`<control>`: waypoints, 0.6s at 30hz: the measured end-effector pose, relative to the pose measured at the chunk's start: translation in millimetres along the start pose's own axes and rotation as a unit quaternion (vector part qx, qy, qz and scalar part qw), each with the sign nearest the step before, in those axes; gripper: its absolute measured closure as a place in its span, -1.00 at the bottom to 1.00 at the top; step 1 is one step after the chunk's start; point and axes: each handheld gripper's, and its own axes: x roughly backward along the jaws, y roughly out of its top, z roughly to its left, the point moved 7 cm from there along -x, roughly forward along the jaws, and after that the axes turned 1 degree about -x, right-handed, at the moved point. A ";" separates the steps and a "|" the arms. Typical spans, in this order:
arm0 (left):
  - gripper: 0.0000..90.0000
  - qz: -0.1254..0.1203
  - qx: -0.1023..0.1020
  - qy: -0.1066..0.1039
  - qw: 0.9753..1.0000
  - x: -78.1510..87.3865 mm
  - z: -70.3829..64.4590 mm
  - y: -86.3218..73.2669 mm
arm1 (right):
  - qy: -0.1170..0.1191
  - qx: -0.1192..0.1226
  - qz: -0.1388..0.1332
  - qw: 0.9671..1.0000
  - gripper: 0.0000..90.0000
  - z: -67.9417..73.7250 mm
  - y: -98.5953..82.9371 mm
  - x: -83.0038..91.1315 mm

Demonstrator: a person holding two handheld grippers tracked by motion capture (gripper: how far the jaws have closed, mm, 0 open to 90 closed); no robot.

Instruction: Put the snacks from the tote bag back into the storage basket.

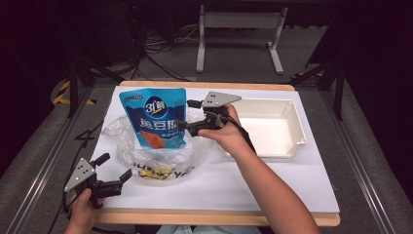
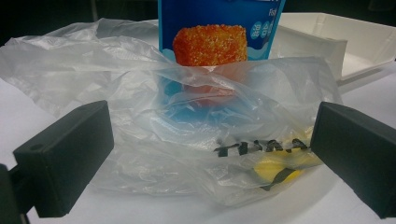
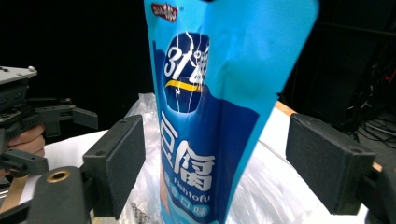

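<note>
A blue tofu pouch stands upright with its lower part inside a crumpled clear plastic bag that carries black and yellow print. My right gripper is open at the pouch's right edge, its jaws standing wide on either side of the pouch without touching it. At the table's front left my left gripper is open, pointing at the bag's near side from a short distance. The left gripper also appears far off in the right gripper view.
A white shallow tray lies on the table's right half, just behind my right hand. The table is covered in white, and a wooden edge runs along its front. Dark floor, cables and a stand frame lie beyond.
</note>
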 end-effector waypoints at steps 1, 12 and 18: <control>-1.00 0.000 0.000 -0.001 1.000 0.1 0.1 0.0 | 0.001 -0.001 0.000 1.000 -0.53 -0.3 -1.4 -3.9; -1.00 -0.006 0.003 -0.003 1.000 0.1 0.2 0.7 | 0.025 -0.010 0.018 0.999 -0.53 1.7 -23.0 -42.8; -1.00 -0.006 0.004 -0.003 1.000 0.4 0.4 0.7 | 0.029 -0.009 0.032 0.999 -0.53 4.3 -34.4 -57.9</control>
